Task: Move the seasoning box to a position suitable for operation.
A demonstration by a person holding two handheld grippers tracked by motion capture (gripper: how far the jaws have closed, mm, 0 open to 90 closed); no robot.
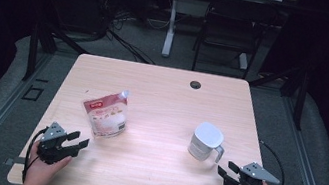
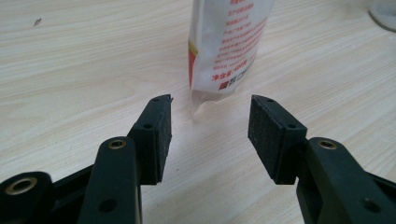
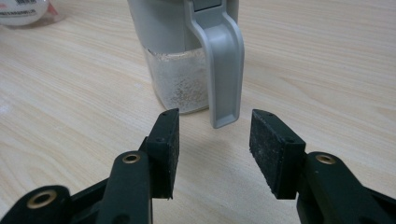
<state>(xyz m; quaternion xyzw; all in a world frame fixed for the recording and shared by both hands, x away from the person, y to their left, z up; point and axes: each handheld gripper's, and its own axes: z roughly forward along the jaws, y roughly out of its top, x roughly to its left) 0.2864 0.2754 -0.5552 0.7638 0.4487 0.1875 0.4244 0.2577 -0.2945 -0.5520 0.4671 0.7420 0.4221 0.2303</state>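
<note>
While both wait near the white plastic jug with a grey handle, the left tongs and right tongs gape wide, holding and touching nothing.

Glossy plastic pouch, matt wood table
</note>
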